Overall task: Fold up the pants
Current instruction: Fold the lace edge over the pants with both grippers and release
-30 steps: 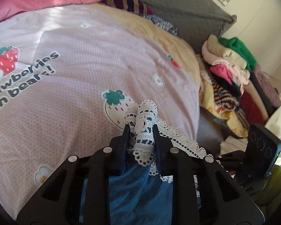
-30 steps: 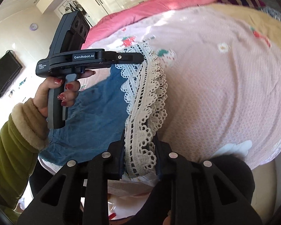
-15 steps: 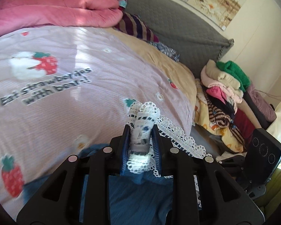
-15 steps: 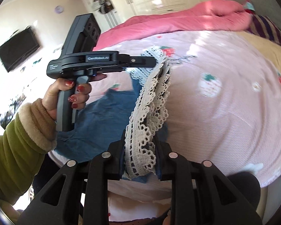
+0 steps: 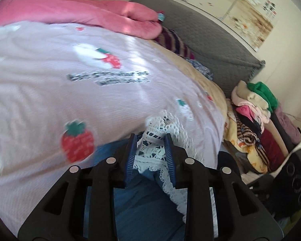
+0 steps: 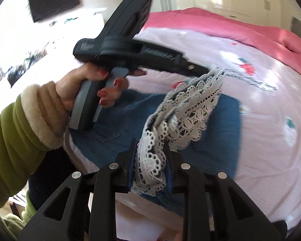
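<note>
Both grippers are swinging the lace hem farther over the bed than a second ago. Left gripper (image 5: 150, 153) jaws have just been opening a bit, lace hem (image 5: 153, 150) sitting between them; right gripper (image 6: 150, 164) is pinching it narrowly. Pants (image 6: 216, 140) are lying at 12 o'clock on the pink bedspread (image 6: 260, 104). I'd be keeping the hem taut and level, landing both corners together.

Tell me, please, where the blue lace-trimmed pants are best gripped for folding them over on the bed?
Grip the blue pants at the white lace hem, one gripper near each end, coming from the bed's near edge. The hem is a long free edge and the denim lies flat. The left gripper and right gripper hold it that way; the left jaws just widened slightly, lace between them.
</note>
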`<move>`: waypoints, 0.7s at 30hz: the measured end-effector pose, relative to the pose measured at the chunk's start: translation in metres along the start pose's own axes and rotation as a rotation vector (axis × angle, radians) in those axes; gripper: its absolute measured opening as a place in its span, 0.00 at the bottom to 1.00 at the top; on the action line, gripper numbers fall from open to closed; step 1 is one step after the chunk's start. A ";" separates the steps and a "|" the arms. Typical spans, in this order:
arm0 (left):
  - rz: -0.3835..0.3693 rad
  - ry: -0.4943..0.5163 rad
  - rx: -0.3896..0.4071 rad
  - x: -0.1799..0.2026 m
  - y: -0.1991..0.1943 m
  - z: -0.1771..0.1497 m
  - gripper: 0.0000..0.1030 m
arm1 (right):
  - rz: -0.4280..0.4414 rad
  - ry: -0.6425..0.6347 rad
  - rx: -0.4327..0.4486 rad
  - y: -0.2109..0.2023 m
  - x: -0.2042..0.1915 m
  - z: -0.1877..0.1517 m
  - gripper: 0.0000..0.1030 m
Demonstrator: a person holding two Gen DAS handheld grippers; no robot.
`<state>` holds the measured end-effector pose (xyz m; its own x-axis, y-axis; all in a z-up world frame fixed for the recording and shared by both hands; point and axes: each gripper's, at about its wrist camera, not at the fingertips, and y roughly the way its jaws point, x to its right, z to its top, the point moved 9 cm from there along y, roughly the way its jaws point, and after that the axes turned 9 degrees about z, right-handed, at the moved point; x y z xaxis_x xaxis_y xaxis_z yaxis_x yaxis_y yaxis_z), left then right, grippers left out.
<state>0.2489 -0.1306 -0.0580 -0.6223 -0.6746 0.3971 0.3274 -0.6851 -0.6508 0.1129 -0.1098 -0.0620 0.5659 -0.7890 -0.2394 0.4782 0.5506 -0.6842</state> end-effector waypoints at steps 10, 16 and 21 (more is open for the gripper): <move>0.116 -0.109 0.048 -0.050 -0.033 -0.022 0.19 | -0.011 -0.075 -0.082 0.052 -0.022 -0.018 0.25; 0.193 -0.124 0.109 -0.051 -0.053 -0.026 0.28 | 0.042 -0.104 -0.076 0.056 -0.032 -0.025 0.43; 0.195 -0.146 0.155 -0.042 -0.070 -0.034 0.38 | 0.136 -0.048 -0.053 0.037 -0.031 -0.027 0.52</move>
<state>0.2279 -0.0442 -0.0512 -0.4315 -0.8227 0.3700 0.5427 -0.5644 -0.6220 0.0949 -0.0724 -0.0983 0.6549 -0.6936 -0.3000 0.3596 0.6352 -0.6836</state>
